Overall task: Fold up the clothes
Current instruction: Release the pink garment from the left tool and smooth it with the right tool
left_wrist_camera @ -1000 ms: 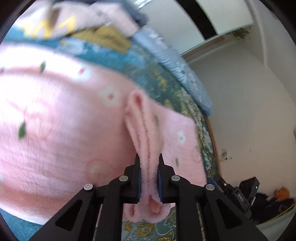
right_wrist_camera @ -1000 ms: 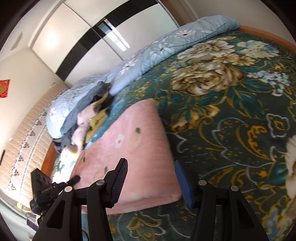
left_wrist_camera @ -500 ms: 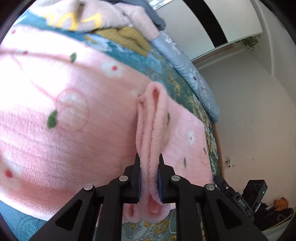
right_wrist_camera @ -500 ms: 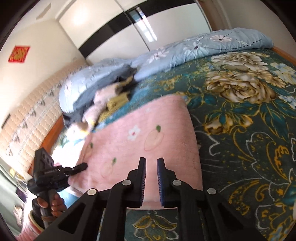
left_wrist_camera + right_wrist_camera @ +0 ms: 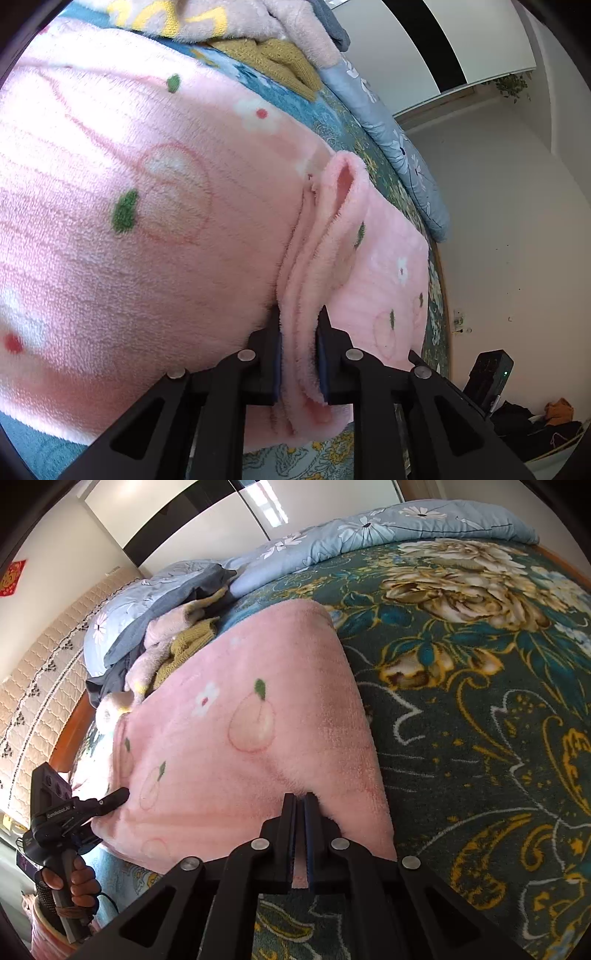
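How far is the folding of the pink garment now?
Done: the pink garment lies flat on the bed cover, apparently folded once. In hand: the left gripper pinches a bunched edge, and the right gripper has shut on the near edge. Left: the next fold, then the pile of clothes behind it, untouched.

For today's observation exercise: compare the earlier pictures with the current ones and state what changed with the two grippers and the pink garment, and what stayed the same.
The right gripper, open above the pink garment a second ago, came down and shut on its near edge. The left gripper kept its pinch on the bunched fold throughout, though its jaws are now easing open slightly. The clothes pile stayed put on the floral bedspread.
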Action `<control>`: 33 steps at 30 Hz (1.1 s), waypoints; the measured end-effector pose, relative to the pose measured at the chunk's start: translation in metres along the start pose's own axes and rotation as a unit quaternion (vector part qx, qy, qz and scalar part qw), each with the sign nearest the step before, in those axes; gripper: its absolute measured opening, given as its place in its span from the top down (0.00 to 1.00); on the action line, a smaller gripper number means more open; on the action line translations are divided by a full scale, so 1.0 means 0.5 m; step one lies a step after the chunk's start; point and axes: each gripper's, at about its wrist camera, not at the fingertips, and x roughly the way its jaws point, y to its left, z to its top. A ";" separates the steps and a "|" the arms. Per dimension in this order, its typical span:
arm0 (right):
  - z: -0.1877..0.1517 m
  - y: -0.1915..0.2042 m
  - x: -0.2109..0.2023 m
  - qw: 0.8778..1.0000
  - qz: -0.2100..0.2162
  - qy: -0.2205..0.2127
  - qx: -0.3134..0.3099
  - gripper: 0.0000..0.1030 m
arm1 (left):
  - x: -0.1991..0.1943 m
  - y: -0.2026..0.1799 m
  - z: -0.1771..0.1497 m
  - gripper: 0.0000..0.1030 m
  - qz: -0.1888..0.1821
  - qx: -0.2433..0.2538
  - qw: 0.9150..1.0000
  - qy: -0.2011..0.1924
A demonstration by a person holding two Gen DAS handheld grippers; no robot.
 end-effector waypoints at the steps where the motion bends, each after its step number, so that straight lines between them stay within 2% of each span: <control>1: 0.000 0.000 0.000 1.000 0.000 0.000 0.000 0.96 | -0.002 -0.001 -0.001 0.83 0.001 -0.002 1.000 0.002; 4: -0.001 0.003 -0.004 1.000 0.000 -0.002 0.001 0.96 | -0.026 -0.017 0.000 0.83 0.009 0.004 1.000 0.008; 7: 0.000 0.008 -0.008 1.000 -0.004 -0.003 0.000 0.96 | -0.093 -0.069 0.010 0.83 0.016 0.061 0.997 -0.036; 9: 0.002 0.014 -0.009 1.000 -0.011 -0.002 -0.001 0.96 | -0.117 -0.109 0.034 0.79 0.011 0.087 0.994 -0.060; 12: 0.003 0.020 -0.010 1.000 -0.015 -0.005 0.000 0.96 | -0.086 -0.160 0.093 0.71 -0.006 0.115 0.992 -0.047; 14: 0.002 0.020 -0.013 1.000 -0.013 -0.007 0.002 0.96 | -0.046 -0.184 0.114 0.71 0.000 0.121 0.992 -0.027; 17: 0.001 0.011 -0.021 1.000 -0.003 -0.011 0.008 0.96 | 0.012 -0.186 0.136 0.71 0.032 0.105 0.994 -0.011; 21: 0.002 0.006 -0.034 1.000 0.008 -0.017 0.013 0.96 | 0.058 -0.122 0.143 0.71 0.053 0.040 0.998 -0.007; 25: 0.004 0.010 -0.044 1.000 0.009 -0.023 0.007 0.94 | 0.087 -0.070 0.140 0.74 0.039 0.004 0.999 0.010; 30: 0.001 0.002 -0.015 1.000 0.005 -0.001 0.009 0.94 | 0.087 -0.068 0.140 0.74 0.045 0.006 0.999 0.014; 33: 0.000 0.000 -0.010 1.000 0.005 0.001 0.009 0.94 | 0.079 -0.059 0.139 0.75 0.036 -0.003 0.999 0.013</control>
